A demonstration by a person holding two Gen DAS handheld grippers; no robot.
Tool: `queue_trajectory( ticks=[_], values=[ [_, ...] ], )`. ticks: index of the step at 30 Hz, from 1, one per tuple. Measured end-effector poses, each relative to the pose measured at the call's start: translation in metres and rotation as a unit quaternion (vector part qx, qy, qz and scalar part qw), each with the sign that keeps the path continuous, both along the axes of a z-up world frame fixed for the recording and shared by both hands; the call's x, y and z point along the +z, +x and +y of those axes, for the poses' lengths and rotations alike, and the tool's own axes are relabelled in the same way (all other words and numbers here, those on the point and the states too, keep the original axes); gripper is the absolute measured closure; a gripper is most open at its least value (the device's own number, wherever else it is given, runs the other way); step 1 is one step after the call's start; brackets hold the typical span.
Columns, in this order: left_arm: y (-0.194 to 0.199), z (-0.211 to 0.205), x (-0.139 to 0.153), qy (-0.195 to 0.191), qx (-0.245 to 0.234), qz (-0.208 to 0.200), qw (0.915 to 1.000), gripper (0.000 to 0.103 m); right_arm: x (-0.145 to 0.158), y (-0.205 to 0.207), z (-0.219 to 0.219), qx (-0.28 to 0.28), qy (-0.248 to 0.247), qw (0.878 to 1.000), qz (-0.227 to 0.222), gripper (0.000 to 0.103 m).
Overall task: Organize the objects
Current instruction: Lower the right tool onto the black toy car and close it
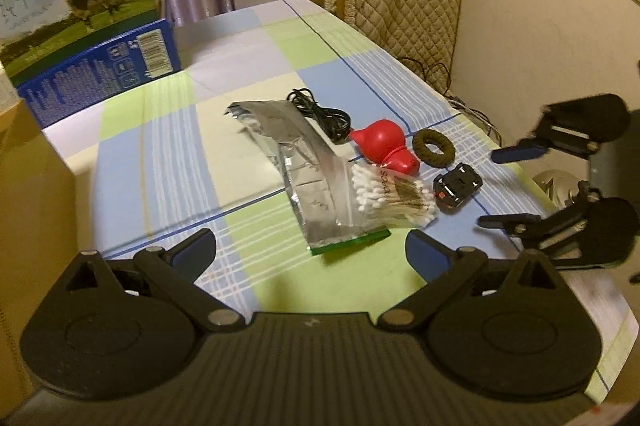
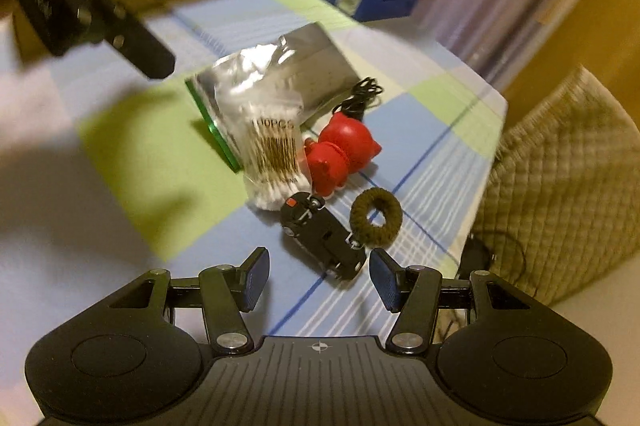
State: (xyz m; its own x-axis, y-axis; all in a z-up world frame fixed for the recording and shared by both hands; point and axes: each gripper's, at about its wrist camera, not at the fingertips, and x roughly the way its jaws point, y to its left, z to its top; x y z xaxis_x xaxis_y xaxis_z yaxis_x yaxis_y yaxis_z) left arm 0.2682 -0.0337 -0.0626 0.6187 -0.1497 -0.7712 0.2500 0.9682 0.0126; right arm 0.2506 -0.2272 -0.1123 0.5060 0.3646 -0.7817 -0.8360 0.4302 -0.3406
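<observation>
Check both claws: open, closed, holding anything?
Left claw: open, holding nothing.
Right claw: open, holding nothing; small black toy car lies just ahead.

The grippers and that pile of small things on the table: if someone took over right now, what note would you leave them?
Left gripper: open, empty, above the swab bag.
Right gripper: open, empty, just short of the toy car.
On the tablecloth, clustered: silver pouch, swab bag, red toy, hair tie, toy car, black cable.
Done: nothing visibly sorted.
Left: everything.
</observation>
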Motion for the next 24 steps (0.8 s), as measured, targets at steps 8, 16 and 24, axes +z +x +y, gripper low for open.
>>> queue_trajectory(
  ticks=[8, 16, 24],
  values=[
    [0.009, -0.002, -0.011, -0.009, -0.001, 0.007, 0.9999, 0.005, -0.016, 0.026, 0.011, 0.085, -0.045, 0.995, -0.008, 0.051],
    [0.007, 0.0, -0.018, -0.018, 0.004, 0.019, 0.9996, 0.005, -0.011, 0.054, 0.017, 0.054, -0.015, 0.996, 0.068, 0.074],
    [-0.003, 0.004, -0.014, -0.026, 0.01, 0.019, 0.9994, 0.005, -0.002, 0.065, 0.015, -0.064, 0.05, 0.99, 0.119, 0.076]
  ],
)
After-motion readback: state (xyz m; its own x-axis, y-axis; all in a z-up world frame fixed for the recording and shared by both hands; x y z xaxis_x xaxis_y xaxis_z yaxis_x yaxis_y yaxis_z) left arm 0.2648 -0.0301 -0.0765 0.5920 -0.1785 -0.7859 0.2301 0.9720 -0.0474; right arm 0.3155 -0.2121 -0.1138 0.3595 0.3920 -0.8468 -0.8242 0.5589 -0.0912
